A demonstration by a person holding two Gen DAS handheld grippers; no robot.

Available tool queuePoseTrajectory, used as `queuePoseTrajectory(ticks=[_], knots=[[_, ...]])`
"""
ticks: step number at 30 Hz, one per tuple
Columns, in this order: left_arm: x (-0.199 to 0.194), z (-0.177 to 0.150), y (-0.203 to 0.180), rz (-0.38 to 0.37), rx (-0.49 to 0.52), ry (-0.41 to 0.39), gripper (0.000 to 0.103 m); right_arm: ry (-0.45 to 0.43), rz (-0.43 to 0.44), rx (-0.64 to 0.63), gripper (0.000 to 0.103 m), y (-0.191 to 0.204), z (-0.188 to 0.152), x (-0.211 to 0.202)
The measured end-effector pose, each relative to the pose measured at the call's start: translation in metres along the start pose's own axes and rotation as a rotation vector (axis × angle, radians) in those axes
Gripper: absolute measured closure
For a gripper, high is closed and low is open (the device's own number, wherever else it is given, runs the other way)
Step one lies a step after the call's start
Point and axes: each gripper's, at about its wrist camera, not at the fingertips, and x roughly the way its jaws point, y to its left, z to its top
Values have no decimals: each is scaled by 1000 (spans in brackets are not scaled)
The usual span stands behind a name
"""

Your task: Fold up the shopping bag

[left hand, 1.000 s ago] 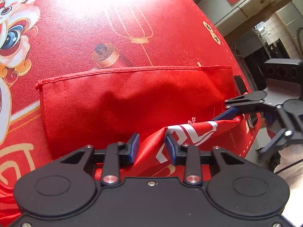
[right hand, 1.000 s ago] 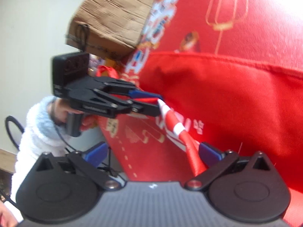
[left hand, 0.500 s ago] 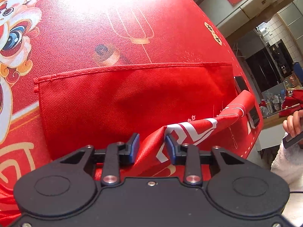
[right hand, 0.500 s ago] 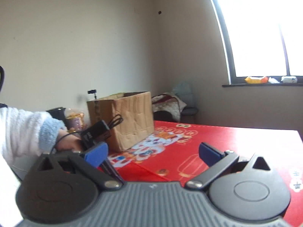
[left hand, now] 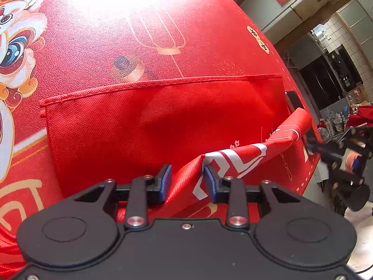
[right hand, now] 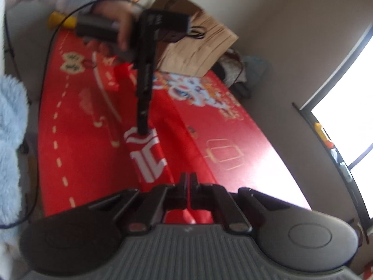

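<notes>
Left gripper (left hand: 186, 180): your tool is matte black, with two round housings, each marked by an embossed circle.
Left fingers (left hand: 166, 182): black linkage bars carry blue pads; silver rivets sit at the pivots.
Left body screws: you see one small silver screw at the centre and more at the lower corners.
Right gripper (right hand: 186, 182): your second tool has the same twin round housings, with a grey ribbed panel between them.
Right fingers (right hand: 183, 186): both appear black and narrow; the picture is blurred.
Sleeve (right hand: 10, 144): you wear fluffy pale blue pile.
Cable (right hand: 35, 163): a thin black lead loops beside your sleeve.
</notes>
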Motion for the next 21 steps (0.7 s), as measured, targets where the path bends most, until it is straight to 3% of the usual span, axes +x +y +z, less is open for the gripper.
queuePoseTrajectory(ticks=[6,12,21], knots=[[0,2,0,-7,12,7,69,83,-64,-200,101,29,-2,19],[1,4,0,-7,19,22,69,67,-94,-323,101,42,2,25],[2,6,-8,26,80,44,69,139,-105,-341,101,32,4,51]])
